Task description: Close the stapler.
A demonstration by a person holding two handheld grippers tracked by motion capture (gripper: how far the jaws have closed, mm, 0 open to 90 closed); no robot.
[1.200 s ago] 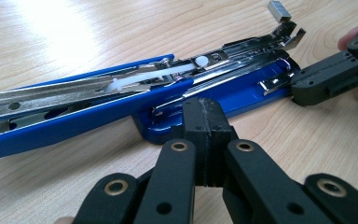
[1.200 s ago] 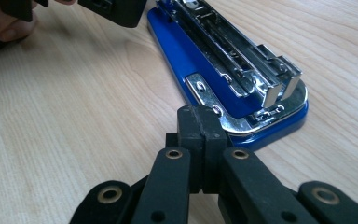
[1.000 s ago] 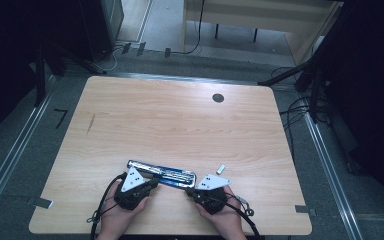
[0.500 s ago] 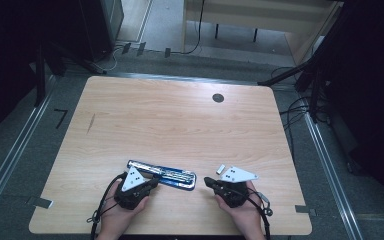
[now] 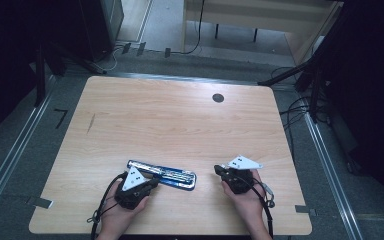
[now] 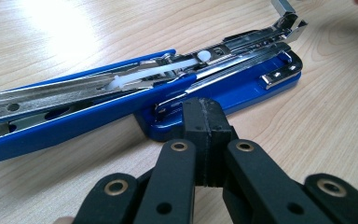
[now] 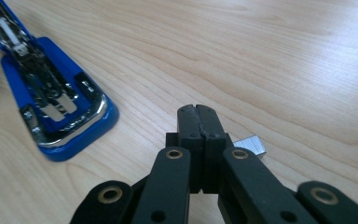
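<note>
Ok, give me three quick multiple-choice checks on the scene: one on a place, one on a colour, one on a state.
1. Where does the stapler lie?
A. By the dark round spot
B. Beside the left gripper
C. On the floor
2. The stapler's colour?
A. Red
B. Green
C. Blue
3. The right gripper fingers are:
A. Shut together
B. Wide open
C. Clamped on the stapler

Answers: 1 B, its base lies at that gripper's tip; 2 C, base and arm are blue around bare metal; 3 A, the right gripper view shows no gap between them.
</note>
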